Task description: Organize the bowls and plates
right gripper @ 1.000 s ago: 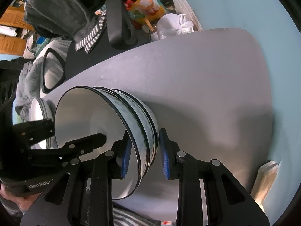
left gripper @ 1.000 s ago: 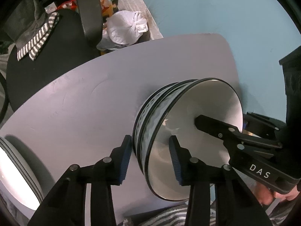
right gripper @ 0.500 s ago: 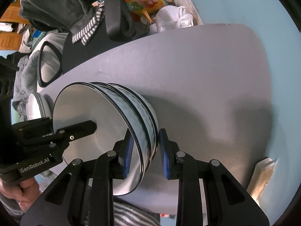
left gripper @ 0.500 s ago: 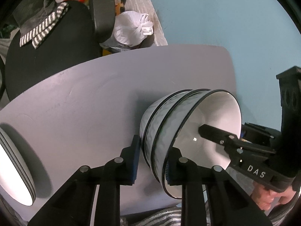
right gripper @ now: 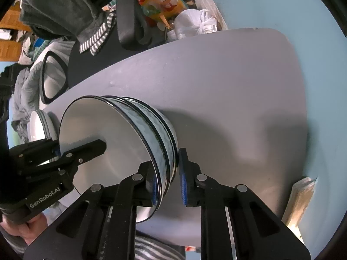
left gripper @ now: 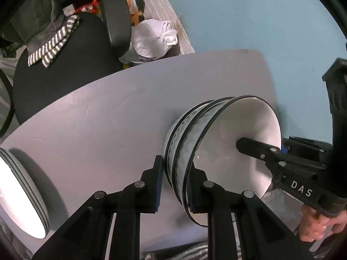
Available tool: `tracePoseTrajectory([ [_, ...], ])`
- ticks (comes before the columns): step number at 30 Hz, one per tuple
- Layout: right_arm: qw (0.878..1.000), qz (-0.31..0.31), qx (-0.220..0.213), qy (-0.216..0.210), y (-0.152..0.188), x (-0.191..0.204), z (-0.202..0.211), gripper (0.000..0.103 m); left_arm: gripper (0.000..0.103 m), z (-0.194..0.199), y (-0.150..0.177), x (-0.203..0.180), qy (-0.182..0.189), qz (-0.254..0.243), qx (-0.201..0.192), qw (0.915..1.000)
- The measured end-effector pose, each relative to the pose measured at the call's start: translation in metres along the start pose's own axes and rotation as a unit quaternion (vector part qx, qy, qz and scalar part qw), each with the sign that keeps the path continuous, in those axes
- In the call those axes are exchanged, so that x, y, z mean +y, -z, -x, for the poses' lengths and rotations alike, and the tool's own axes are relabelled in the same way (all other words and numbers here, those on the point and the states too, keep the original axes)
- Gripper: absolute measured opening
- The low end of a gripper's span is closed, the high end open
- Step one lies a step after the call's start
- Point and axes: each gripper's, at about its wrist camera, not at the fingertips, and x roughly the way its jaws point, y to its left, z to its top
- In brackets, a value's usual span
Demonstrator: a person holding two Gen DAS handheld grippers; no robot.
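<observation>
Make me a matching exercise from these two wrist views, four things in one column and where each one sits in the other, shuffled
Things:
1. bowl stack
2. plate stack
3. white bag
4. striped cloth

Places:
A. on the black chair
B. on the floor beyond the table's far edge
C. between both claws, near the wall end of the table
D. at the table end away from the wall

Pairs: 1-C, 2-D, 3-B, 4-A
</observation>
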Motion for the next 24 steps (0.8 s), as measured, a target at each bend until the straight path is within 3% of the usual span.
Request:
tracePoseTrajectory([
  [9,1.0,-0.006,0.01,-0.015,0.004,0.007,-0.004,0.016,0.018,0.008,0.007,0.011,-0.011,0.009,0.004,0.9999],
  [24,0.999,0.022,0.018,-0.022,0.018,0.055,-0.01,0.016,0.018,0.032,0.046,0.054,-0.011,0.045,-0.013,0.9988],
])
